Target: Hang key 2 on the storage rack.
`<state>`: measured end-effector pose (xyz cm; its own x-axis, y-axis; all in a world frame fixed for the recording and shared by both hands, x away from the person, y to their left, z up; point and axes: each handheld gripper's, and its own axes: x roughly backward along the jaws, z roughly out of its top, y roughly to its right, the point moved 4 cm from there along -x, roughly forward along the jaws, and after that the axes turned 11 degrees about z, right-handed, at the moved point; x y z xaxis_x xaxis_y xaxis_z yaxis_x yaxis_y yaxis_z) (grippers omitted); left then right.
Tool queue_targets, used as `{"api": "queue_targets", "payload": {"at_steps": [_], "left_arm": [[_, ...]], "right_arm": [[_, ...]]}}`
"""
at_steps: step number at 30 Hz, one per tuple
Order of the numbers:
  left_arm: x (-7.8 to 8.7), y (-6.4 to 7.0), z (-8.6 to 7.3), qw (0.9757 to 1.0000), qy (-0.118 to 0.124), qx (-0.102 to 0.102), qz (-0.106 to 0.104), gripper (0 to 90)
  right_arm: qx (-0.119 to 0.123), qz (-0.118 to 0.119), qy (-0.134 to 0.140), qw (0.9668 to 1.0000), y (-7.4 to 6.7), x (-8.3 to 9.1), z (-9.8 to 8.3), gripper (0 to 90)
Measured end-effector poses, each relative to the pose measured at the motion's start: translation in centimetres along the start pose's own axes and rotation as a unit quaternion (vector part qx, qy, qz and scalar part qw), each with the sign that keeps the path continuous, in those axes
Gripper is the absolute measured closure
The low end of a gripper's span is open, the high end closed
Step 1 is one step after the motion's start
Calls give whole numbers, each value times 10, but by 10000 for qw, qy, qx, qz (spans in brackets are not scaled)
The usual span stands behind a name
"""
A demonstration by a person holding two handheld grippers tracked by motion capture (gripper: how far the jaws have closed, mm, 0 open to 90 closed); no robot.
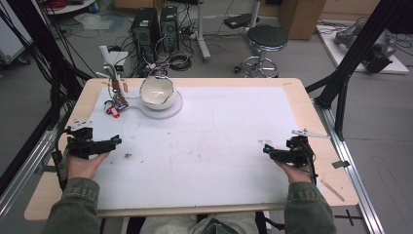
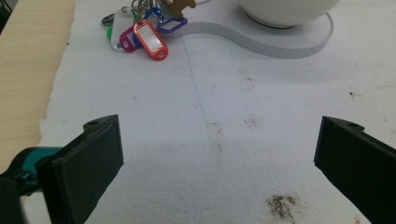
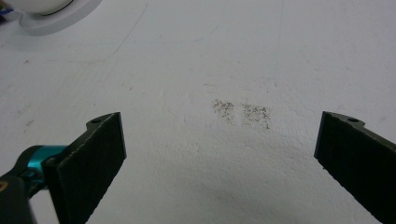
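Keys [image 2: 140, 28] lie well ahead of open left hand-held gripper [image 2: 217, 158].

Bunch of keys [image 2: 142, 28] with coloured tags, red one foremost, lying flat on the white sheet, just beside the white bowl's [image 1: 157, 91] base.

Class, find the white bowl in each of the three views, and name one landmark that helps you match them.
High view: bowl at top, left of centre.
Left gripper view: bowl at top, right of centre, cut off.
Right gripper view: bowl in top left corner, cut off.
Shared landmark: the white base under it.
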<state>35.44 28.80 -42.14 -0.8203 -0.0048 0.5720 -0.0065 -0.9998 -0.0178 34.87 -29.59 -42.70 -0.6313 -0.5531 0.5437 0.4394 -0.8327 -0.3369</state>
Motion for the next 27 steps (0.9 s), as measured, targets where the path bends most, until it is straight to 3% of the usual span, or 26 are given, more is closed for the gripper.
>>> {"api": "queue_targets", "payload": {"at_steps": [9,20,27], "left_arm": [[10,5,-11,9993,274,-146,206,17],[12,3,-18,9987,383,0,325,17],[11,-1,-20,9991,362,176,129,16]], "right_arm": [[12,-68,81,9999,-1,3,1,10],[268,-328,311,9986,-4,8,3,10],[354,-384,304,9982,-7,6,2,10]]}}
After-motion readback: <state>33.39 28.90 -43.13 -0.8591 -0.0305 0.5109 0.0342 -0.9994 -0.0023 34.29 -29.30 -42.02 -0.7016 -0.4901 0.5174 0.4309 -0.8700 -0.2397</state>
